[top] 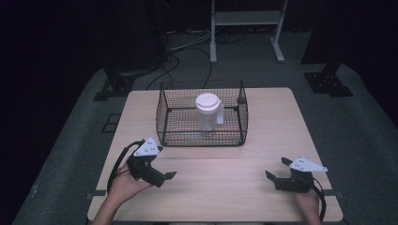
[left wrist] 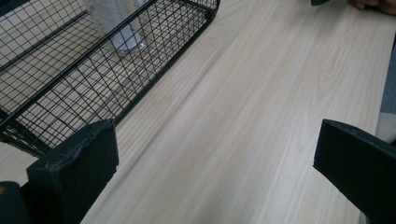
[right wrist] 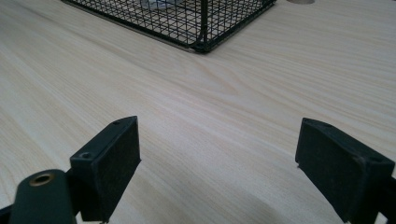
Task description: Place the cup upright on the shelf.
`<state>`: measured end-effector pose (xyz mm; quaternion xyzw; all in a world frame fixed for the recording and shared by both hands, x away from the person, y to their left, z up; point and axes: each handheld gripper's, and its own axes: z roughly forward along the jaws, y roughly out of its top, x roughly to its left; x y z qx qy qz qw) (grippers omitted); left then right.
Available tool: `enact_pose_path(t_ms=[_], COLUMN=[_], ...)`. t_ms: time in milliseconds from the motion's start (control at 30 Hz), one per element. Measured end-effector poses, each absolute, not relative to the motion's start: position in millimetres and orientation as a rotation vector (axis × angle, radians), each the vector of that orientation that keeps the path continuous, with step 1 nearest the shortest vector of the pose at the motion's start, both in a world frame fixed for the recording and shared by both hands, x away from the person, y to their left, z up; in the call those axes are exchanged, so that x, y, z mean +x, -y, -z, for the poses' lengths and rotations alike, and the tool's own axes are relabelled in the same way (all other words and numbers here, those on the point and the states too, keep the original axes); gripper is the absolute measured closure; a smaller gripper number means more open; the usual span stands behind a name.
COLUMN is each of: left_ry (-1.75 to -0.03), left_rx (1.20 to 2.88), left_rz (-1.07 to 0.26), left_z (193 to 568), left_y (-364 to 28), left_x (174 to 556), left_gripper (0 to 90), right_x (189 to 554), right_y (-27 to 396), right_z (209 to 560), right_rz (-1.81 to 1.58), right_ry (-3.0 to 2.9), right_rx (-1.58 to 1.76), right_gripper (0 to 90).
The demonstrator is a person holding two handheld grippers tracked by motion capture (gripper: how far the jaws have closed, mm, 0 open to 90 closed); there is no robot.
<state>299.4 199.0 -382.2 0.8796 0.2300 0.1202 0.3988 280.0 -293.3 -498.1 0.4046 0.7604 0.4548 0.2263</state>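
Observation:
A black wire basket [top: 174,123] stands on the middle of the wooden table [top: 225,185]. Inside it a clear pitcher with a white lid [top: 208,111] stands upright. My left gripper [top: 164,163] is held just above the table, in front of the basket's near left corner, open and holding nothing. My right gripper [top: 277,168] is near the front right of the table, open too. In the left gripper view the wide-apart jaws of the left gripper [left wrist: 215,154] frame bare wood, with the basket [left wrist: 93,70] and the pitcher's base [left wrist: 119,28] to the upper left. The right gripper [right wrist: 219,158] faces the basket's corner [right wrist: 203,28].
Dark floor surrounds the table, with cables and stand feet [top: 328,82] behind it and a white frame [top: 246,28] at the back. A person's hand [left wrist: 373,4] shows at the top right of the left gripper view.

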Motion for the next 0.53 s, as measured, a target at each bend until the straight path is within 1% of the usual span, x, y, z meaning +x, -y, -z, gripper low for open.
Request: enact_pose_path(t_ms=[267, 533], left_ry=[-0.599, -0.639], left_rx=[2.203, 2.173], left_rz=[-0.315, -0.31], left_z=[386.4, 401.4], left_y=[-206.5, -216.4], left_x=[290.9, 281.2], left_gripper=[0.0, 0.0], right_x=[279.6, 279.7], right_y=[293.1, 293.0], right_z=[498.1, 498.1], right_rz=[-1.251, -1.252], right_ry=[-2.092, -2.095], right_rx=[1.113, 1.111], right_gripper=[12.9, 12.9])
